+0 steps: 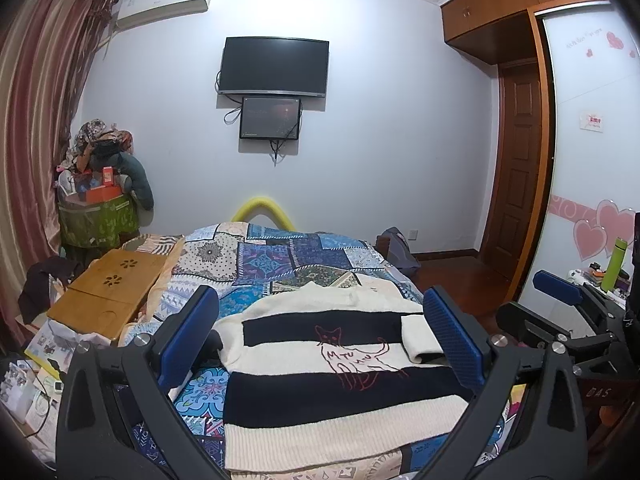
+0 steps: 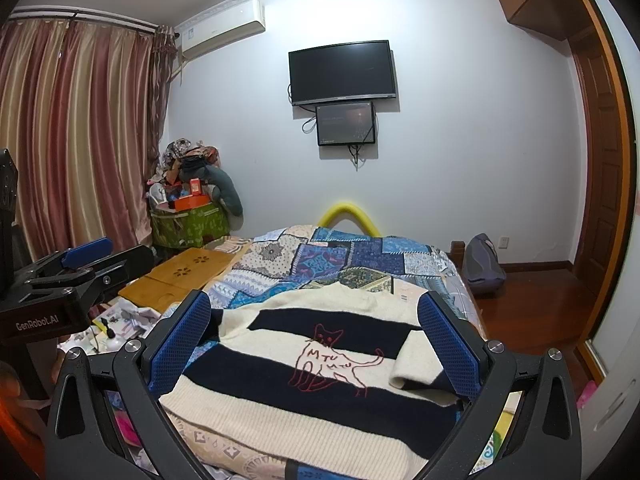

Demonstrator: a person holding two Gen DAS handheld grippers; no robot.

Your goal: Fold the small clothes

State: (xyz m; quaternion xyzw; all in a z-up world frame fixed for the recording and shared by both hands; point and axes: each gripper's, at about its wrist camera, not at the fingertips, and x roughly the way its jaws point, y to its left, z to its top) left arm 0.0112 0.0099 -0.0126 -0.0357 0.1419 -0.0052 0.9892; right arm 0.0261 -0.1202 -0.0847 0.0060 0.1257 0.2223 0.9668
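Observation:
A cream and black striped sweater [image 1: 320,376] with a red cat outline lies flat on the patchwork bedspread [image 1: 280,260]. Its right sleeve [image 1: 420,338] is folded in over the body. It also shows in the right wrist view [image 2: 320,380]. My left gripper [image 1: 320,332] is open and empty, held above the sweater with a blue pad on each side of it. My right gripper [image 2: 316,340] is open and empty too, above the sweater. Each gripper shows at the edge of the other's view: the right one [image 1: 560,300], the left one [image 2: 76,264].
A wooden lap tray [image 1: 108,288] lies on the bed's left side. A heaped green bin [image 1: 96,216] stands by the curtain. Papers and boxes [image 1: 36,380] sit at the left. A bag [image 2: 482,260] is on the wood floor at the right, near the wardrobe door [image 1: 520,184].

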